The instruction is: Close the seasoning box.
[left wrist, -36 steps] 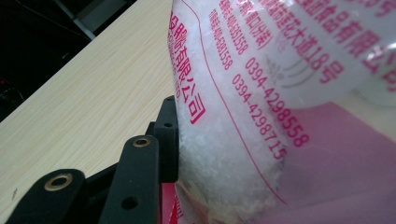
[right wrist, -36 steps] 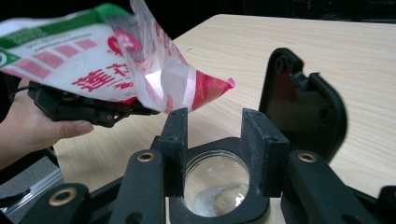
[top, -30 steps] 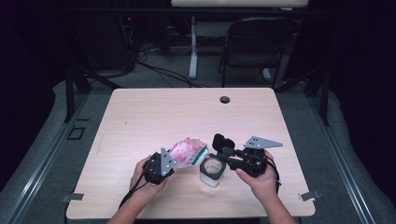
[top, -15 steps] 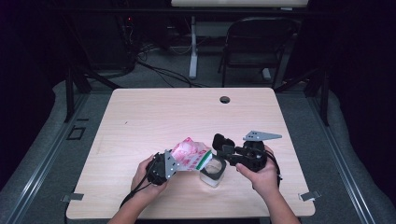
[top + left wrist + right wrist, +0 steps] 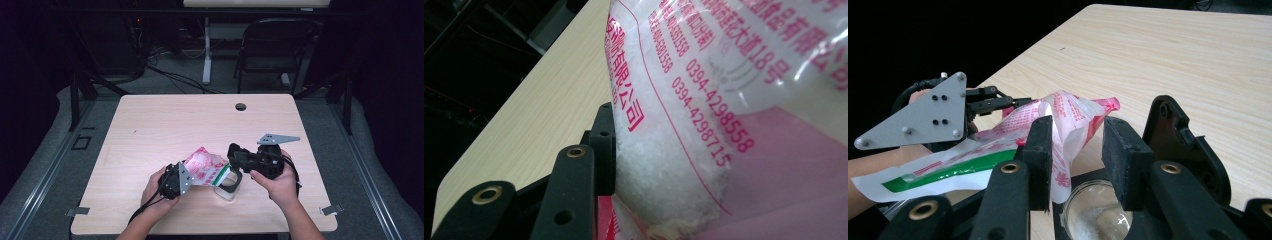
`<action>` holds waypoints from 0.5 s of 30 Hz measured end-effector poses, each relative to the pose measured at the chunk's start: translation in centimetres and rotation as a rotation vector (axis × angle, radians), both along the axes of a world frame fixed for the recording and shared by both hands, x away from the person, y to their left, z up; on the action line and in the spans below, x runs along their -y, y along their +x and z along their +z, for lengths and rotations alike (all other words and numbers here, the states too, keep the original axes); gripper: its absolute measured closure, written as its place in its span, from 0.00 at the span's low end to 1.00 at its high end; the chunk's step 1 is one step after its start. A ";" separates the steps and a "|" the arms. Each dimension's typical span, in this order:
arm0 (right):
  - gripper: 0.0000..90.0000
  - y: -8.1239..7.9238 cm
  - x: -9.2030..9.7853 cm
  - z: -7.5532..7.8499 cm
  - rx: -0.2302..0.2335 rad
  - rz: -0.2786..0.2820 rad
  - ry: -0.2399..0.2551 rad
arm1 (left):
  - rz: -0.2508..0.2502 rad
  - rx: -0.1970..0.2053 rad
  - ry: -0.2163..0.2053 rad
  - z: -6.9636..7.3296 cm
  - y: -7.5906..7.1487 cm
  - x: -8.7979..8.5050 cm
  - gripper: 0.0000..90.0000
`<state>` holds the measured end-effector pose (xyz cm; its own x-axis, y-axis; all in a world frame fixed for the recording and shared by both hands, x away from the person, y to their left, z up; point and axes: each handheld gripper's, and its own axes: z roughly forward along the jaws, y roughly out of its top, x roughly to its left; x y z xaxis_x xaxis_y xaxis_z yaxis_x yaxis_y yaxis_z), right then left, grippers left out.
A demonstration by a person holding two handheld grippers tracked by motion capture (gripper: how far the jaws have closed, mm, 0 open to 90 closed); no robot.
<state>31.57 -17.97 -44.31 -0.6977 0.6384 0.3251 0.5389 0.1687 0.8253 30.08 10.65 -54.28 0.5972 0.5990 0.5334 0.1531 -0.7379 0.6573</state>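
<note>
Bag [image 5: 204,167] of white crystals, printed in pink with a green strip near its mouth, hangs tilted above the near part of the counter [image 5: 165,120], its mouth end reaching over the glass jar [image 5: 228,184]. I take the jar as my landmark. The jar stands upright on the counter, and in the right gripper view [image 5: 1095,212] white grains lie in its bottom.

My left gripper [image 5: 176,180] is just left of the jar, and its jaws pinch the bag's filled end; in the left gripper view one black jaw presses straight into the plastic [image 5: 704,115], with the white contents packed against it. The other jaw is hidden behind the bag.

My right gripper [image 5: 239,156] hovers just above and right of the jar. Its jaws have just been closing and stand part spread. In the right gripper view the bag's folded mouth [image 5: 1068,117] sits between them, lying against the left pad, while a clear gap separates it from the right pad. I cannot confirm any grip there.

A round hole [image 5: 240,106] in the counter lies well beyond the jar.
</note>
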 end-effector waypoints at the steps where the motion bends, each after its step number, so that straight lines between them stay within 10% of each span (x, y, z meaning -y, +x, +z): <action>1: 0.72 0.0 0.0 0.1 0.000 0.002 0.003 | 0.000 0.003 0.003 0.0 0.0 0.0 0.69; 15: 0.76 0.0 0.4 -0.6 0.001 -0.005 0.031 | 0.003 0.060 0.084 0.1 0.2 0.3 0.69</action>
